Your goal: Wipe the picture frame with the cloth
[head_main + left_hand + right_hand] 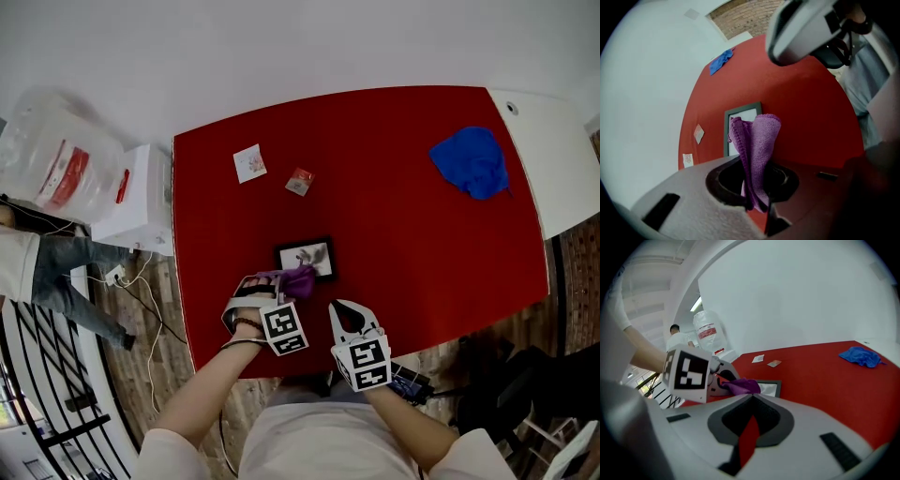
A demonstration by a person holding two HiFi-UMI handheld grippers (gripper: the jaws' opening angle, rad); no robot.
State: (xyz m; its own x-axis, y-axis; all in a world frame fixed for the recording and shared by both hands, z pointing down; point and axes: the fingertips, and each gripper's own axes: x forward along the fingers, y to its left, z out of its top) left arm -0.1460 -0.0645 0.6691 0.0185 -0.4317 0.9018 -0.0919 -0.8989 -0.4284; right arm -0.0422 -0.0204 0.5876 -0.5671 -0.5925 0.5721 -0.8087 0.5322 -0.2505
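A plastic bag (58,167) and a white box (141,199) sit left of the red table (422,253). On the table's far left lie a card (249,162) and a small packet (299,181). The frame (309,253) lies flat towards the near edge, just ahead of both grippers. The left gripper (274,285) has its jaws clamped on a purple cloth (299,279), whose free end sticks out over the frame's near left corner; whether it touches the glass is unclear. Just to its right, the right gripper (339,311) hangs above the table edge, jaws drawn together on nothing, only a sliver of table showing between them. A blue cloth (472,161) lies crumpled at the far right corner
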